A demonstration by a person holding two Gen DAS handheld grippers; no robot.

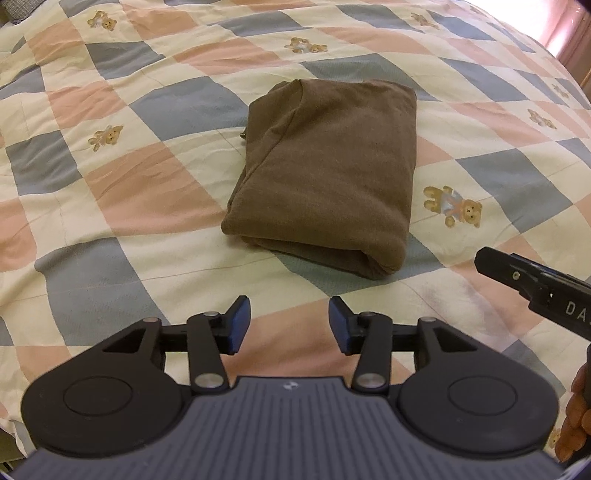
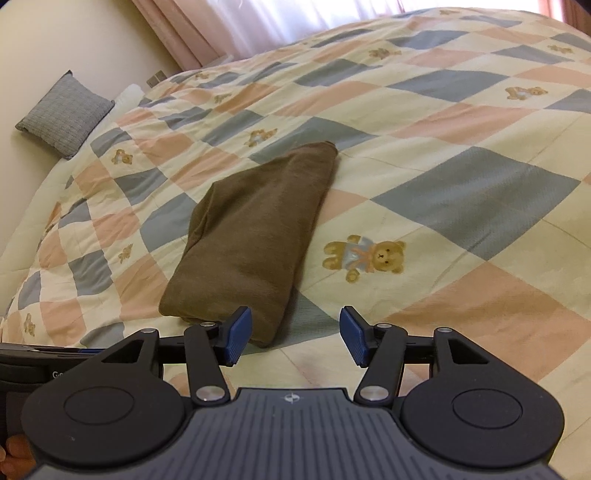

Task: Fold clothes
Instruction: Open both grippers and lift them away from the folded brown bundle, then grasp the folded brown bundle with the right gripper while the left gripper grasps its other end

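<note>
A brown garment (image 1: 325, 173) lies folded into a thick rectangle on the checked bedspread (image 1: 122, 177). It also shows in the right wrist view (image 2: 255, 240). My left gripper (image 1: 290, 325) is open and empty, a short way in front of the garment's near folded edge. My right gripper (image 2: 295, 339) is open and empty, just short of the garment's near right corner. The right gripper's black body (image 1: 532, 280) shows at the right edge of the left wrist view.
The bedspread (image 2: 461, 184) has pink, blue and cream squares with teddy bears (image 2: 365, 258). A grey cushion (image 2: 64, 114) leans against the wall at the bed's far left. Pink curtains (image 2: 177, 33) hang behind the bed.
</note>
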